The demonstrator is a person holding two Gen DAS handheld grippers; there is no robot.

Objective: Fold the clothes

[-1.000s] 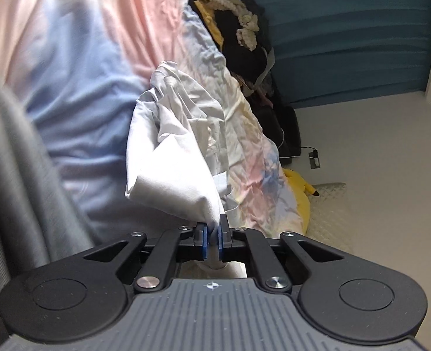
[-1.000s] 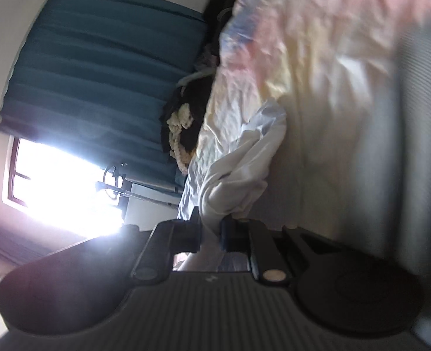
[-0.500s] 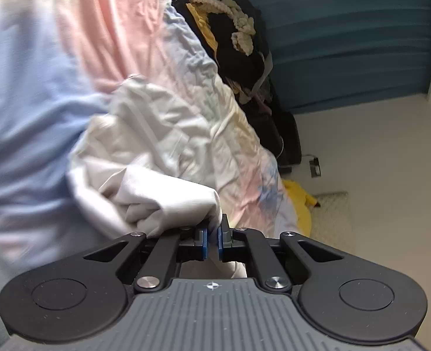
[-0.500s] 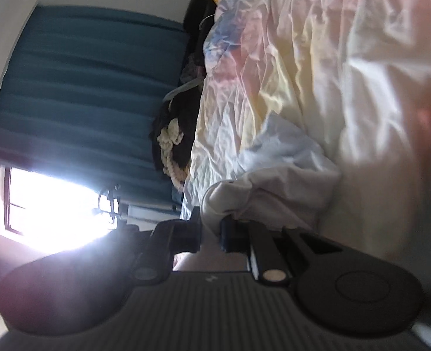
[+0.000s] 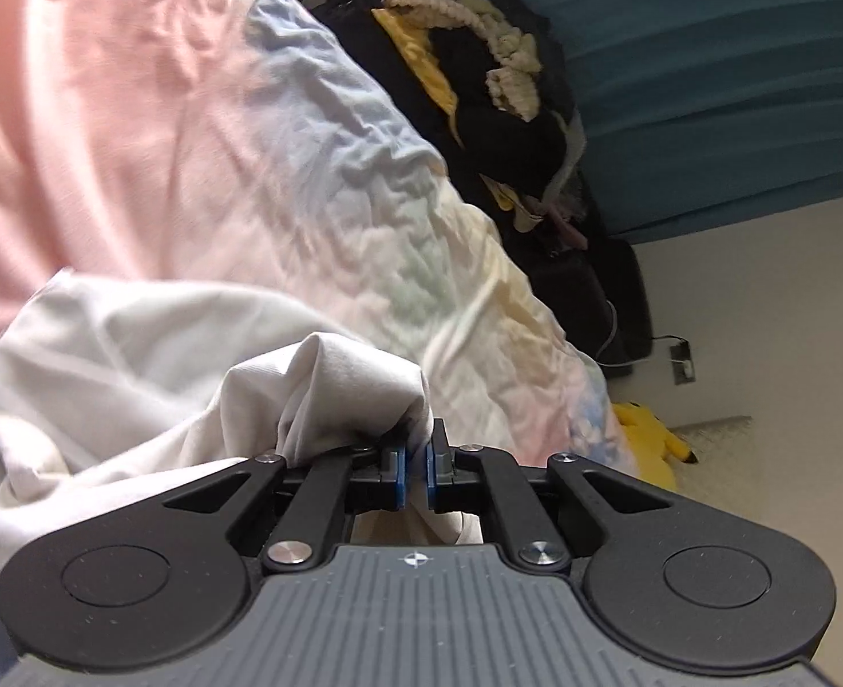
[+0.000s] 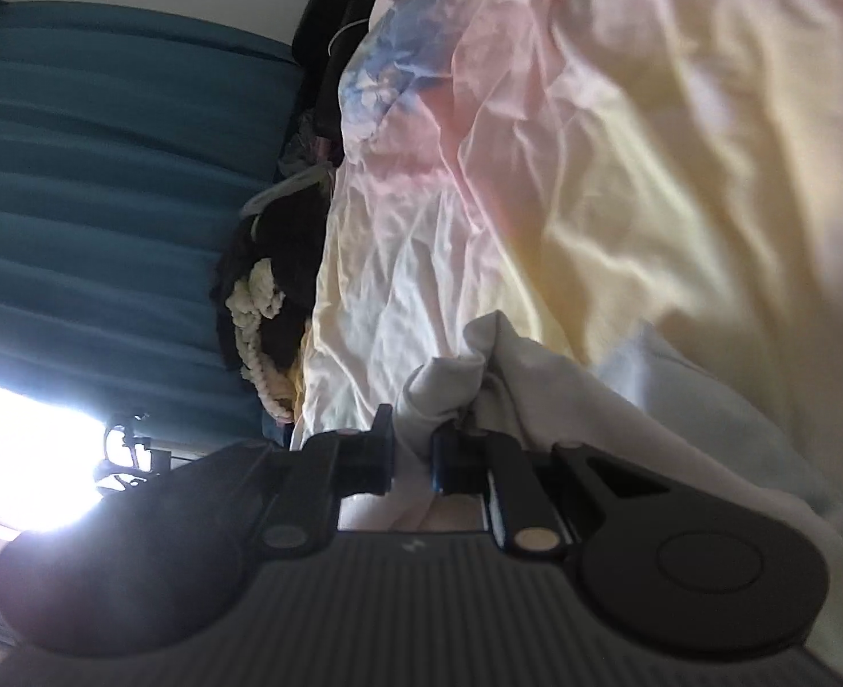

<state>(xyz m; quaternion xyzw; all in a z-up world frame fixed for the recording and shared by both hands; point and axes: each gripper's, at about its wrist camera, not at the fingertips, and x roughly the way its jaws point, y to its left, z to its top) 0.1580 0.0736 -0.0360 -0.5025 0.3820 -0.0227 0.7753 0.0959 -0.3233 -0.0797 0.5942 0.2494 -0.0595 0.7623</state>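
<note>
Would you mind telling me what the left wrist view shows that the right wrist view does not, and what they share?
Only the left wrist view shows the yellow plush toy and the wall socket. Only the right wrist view shows the bright window. Both show the white garment pinched by a gripper, the left gripper and the right gripper, plus the pastel bedsheet, the teal curtain and the dark clothes pile.

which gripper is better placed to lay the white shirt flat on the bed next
Left, probably. The left hand-held gripper pinches the white shirt with most of its cloth spread before it on the bed sheet. The right hand-held gripper holds only a bunched edge.
</note>
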